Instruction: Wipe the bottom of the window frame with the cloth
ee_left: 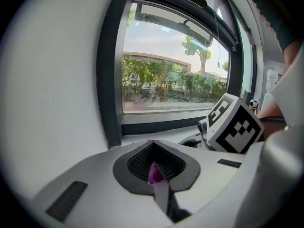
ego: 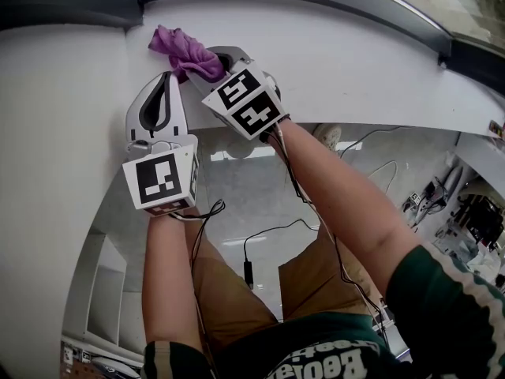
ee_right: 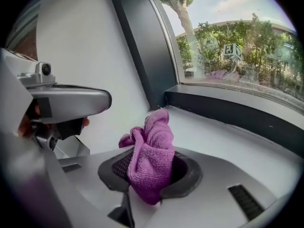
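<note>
Right gripper (ee_right: 142, 186) jaws clamped on the purple cloth (ee_right: 153, 151), bunched on the white sill (ee_right: 223, 139) at the frame's (ee_right: 228, 110) far-left corner. Left gripper (ee_left: 156, 175) jaws together, just left of the cloth.

In the head view the right tool (ego: 211, 63) hid the lower part of the purple microfibre cloth (ego: 185, 48); the left gripper view showed only a sliver.
</note>
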Motion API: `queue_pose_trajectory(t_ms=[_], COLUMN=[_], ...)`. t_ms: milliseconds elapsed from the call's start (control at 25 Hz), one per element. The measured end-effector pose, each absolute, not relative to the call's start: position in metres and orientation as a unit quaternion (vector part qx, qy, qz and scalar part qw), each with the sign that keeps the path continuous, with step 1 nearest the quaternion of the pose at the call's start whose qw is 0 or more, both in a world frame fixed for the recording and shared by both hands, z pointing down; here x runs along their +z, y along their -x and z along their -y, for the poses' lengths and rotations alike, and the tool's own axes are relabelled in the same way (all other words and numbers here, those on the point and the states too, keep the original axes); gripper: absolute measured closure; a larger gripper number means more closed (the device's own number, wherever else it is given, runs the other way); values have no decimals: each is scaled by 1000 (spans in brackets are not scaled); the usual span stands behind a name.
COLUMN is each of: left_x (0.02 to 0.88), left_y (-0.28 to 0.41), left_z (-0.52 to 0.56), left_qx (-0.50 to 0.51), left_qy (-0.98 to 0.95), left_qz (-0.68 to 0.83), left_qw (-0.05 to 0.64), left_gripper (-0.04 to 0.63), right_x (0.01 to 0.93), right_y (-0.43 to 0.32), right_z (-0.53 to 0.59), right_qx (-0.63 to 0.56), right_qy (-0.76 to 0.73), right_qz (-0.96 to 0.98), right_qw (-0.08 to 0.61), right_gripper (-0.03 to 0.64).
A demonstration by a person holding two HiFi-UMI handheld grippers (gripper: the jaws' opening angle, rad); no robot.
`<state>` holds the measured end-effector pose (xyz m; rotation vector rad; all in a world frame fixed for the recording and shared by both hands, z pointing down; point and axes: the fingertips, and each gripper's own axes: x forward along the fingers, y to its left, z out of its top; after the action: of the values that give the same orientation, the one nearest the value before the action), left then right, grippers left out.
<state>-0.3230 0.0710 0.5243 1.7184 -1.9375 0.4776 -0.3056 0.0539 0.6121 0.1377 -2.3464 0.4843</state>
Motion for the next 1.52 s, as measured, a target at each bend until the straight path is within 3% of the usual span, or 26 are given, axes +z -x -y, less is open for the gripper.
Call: queue_pose_trajectory(t_ms=[360, 1520], left_x=[512, 528], left_y=[317, 190], left_z=[-70, 20], left_qx=[182, 216], left_qy=[-645, -712], left_qz=[701, 628], left_qw=[245, 227], left_gripper=[589, 589], right_x=[599, 618], right_y=[295, 144], right_z=[-50, 33], right_qx=[188, 221], right_qy=[-74, -163], right_qz=[910, 886], right_qw=[363, 372], right_gripper=[489, 489])
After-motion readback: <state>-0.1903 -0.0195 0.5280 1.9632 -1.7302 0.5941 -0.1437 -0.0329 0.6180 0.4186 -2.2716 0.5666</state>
